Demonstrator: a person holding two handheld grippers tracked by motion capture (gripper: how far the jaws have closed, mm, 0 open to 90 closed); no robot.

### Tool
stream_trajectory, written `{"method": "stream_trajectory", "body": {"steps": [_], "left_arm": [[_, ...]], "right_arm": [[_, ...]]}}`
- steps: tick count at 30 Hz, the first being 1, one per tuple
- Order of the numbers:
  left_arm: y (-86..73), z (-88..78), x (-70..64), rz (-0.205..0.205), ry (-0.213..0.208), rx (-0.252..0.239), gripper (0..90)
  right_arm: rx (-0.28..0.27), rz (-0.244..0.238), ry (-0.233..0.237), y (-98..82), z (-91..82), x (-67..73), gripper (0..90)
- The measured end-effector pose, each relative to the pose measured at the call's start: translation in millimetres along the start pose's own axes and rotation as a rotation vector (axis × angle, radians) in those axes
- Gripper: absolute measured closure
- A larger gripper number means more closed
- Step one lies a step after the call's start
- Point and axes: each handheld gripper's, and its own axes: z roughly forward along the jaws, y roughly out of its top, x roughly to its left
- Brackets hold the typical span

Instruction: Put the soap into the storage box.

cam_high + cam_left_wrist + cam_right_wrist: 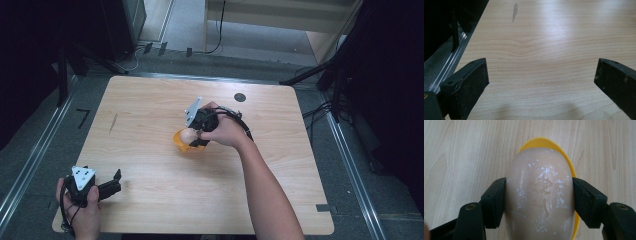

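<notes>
Right gripper (539, 202) has its jaws clamped on a pale egg (540, 195) w/ white specks, one pad on each side. The egg sits directly over a yellow bowl (571, 167) near the middle of the tabletop (150, 110) — whether it touches the bowl, can't tell. Left gripper (541, 80) is near the tabletop's front-left corner, jaws wide apart w/ nothing between them — well apart from the egg.
</notes>
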Motion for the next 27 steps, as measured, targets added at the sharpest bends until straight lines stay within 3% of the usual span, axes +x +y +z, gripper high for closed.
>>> {"method": "stream_trajectory", "body": {"steps": [8, 13, 25, 27], "left_arm": [[-0.2, -0.3, -0.3, -0.001, 0.000, -0.003, 0.0], [-0.3, -0.3, 0.1, -0.004, -0.003, -0.005, 0.0], [-0.2, -0.3, -0.4, 0.002, 0.002, -0.002, 0.0], [-0.2, -0.4, -0.5, 0.003, 0.002, -0.001, 0.0]], "right_arm": [[0.019, 0.005, 0.009, 2.7, 5.6, -5.2, 33.4], [0.003, 0.016, 0.030, 3.0, 9.0, -7.7, 30.7], [-0.059, 0.087, -0.007, -5.7, -9.9, -4.9, 28.3], [-0.060, 0.109, -0.050, -10.5, -12.4, -1.3, 25.9]]}}
